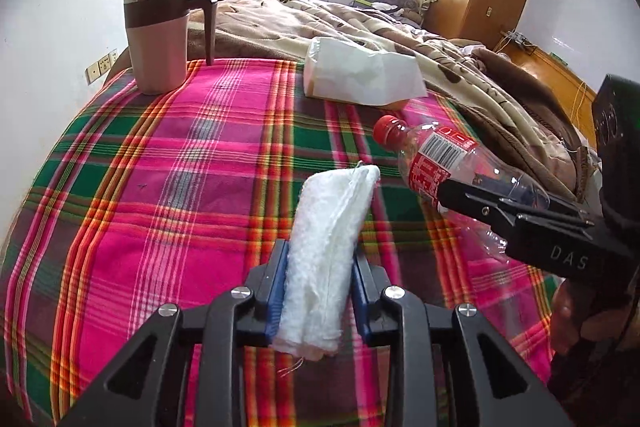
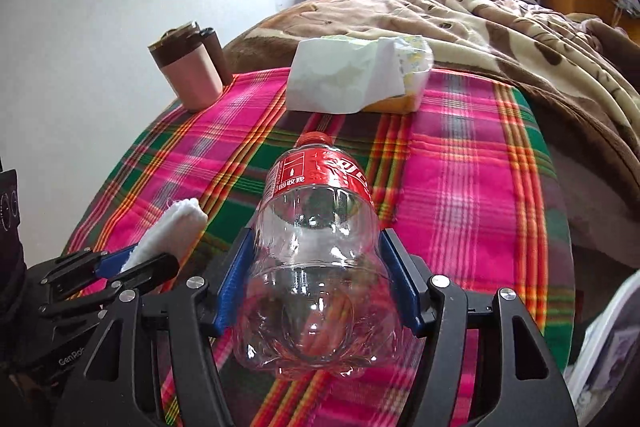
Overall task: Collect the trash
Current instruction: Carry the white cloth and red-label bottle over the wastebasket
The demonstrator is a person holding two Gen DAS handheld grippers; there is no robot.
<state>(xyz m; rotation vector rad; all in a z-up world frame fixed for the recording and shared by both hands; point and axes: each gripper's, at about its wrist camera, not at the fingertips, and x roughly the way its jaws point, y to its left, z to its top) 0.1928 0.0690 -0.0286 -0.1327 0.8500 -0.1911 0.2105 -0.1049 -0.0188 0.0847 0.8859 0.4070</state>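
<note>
A rolled white cloth wad [image 1: 328,227] sticks forward out of my left gripper [image 1: 320,253], whose blue pads press on both its sides just above the plaid bedspread [image 1: 160,167]. In the right wrist view the same wad [image 2: 176,223] and the left gripper [image 2: 156,255] sit at the lower left. A clear, empty plastic bottle [image 2: 316,227] with a red label and red cap lies between the pads of my right gripper [image 2: 318,235], cap pointing away. Both pads touch its sides. From the left wrist view, the bottle [image 1: 436,155] angles up to the left out of the right gripper [image 1: 448,195].
A pink mug with a brown lid [image 1: 158,43] stands at the far left of the spread. A white paper packet [image 1: 360,75] lies at the far middle, over something yellow. A rumpled brown blanket [image 1: 320,19] lies behind. A printed sheet [image 2: 608,347] lies at the lower right.
</note>
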